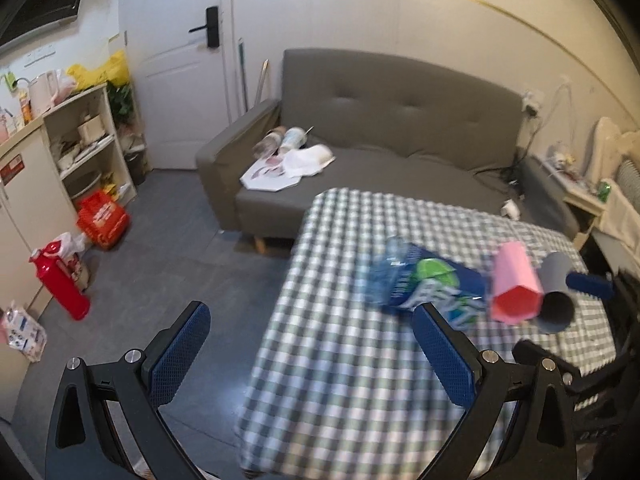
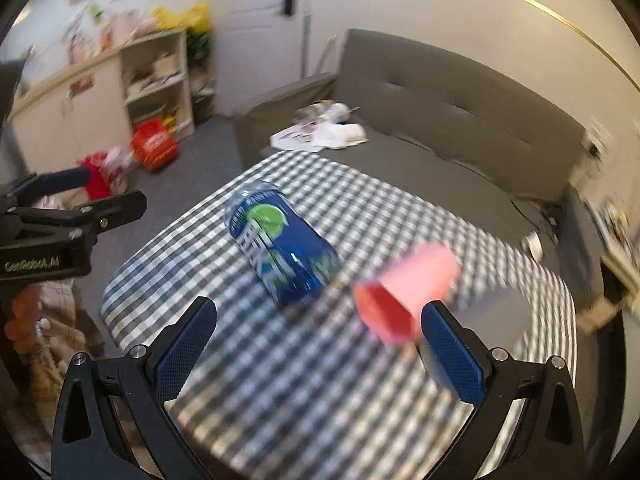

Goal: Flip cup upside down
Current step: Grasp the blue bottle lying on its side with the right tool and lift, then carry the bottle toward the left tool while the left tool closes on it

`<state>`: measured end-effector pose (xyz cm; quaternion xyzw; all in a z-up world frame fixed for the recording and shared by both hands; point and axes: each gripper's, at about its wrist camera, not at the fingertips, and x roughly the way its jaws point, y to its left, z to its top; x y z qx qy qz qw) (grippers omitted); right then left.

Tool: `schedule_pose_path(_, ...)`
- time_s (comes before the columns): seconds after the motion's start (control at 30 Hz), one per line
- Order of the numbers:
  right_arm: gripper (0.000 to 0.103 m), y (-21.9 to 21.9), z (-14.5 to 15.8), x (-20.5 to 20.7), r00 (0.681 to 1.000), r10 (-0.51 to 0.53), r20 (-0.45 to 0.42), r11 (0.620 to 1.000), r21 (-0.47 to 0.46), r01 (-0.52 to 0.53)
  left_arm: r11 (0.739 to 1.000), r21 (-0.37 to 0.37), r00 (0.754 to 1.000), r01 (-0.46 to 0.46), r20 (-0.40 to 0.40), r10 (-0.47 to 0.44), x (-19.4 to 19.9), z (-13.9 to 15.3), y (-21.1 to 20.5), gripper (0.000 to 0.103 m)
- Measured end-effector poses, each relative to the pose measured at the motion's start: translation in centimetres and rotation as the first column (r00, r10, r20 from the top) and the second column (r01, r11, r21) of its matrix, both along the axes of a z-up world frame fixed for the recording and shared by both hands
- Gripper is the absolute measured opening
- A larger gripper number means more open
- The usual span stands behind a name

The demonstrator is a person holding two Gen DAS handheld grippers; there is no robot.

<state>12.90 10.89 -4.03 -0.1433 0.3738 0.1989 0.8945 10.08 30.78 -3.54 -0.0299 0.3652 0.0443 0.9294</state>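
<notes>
A pink cup [image 1: 516, 284] lies on its side on the checkered table [image 1: 360, 360], its mouth toward the cameras. It also shows in the right wrist view [image 2: 404, 296], blurred, just ahead of the right finger. My left gripper [image 1: 312, 344] is open and empty, over the table's left edge, short of the cup. My right gripper [image 2: 320, 340] is open and empty, with the cup close to its right fingertip. In the left wrist view the right gripper's blue fingertip [image 1: 590, 284] shows behind a grey cup [image 1: 556, 292].
A blue bottle [image 2: 280, 240] lies on its side on the table left of the pink cup. A grey sofa [image 1: 380, 128] stands behind the table. Shelves [image 1: 88, 148], a red bag [image 1: 104, 220] and a red extinguisher [image 1: 60, 284] stand on the left.
</notes>
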Motion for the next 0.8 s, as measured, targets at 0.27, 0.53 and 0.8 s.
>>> schedule_pose_path(0.27, 0.103, 5.3, -3.6, 6.3, 0.988, 0.141, -0.069, 0.981, -0.124, -0.149, 0.997, -0.038, 0.995, -0.066, -0.081, 0.063, 1.8, -2.2, 2.2, 0.103)
schedule_pose_path(0.53, 0.098, 7.3, -6.8, 10.4, 0.971, 0.176, -0.160, 0.963, -0.176, -0.203, 0.994, -0.068, 0.992, -0.087, -0.099, 0.080, 3.6, -2.7, 3.0, 0.103)
schedule_pose_path(0.8, 0.076, 7.5, -8.5, 11.1, 0.964, 0.143, -0.226, 0.961, -0.201, -0.190, 0.999, -0.026, 0.995, -0.045, -0.091, 0.042, 4.1, -2.7, 1.5, 0.103)
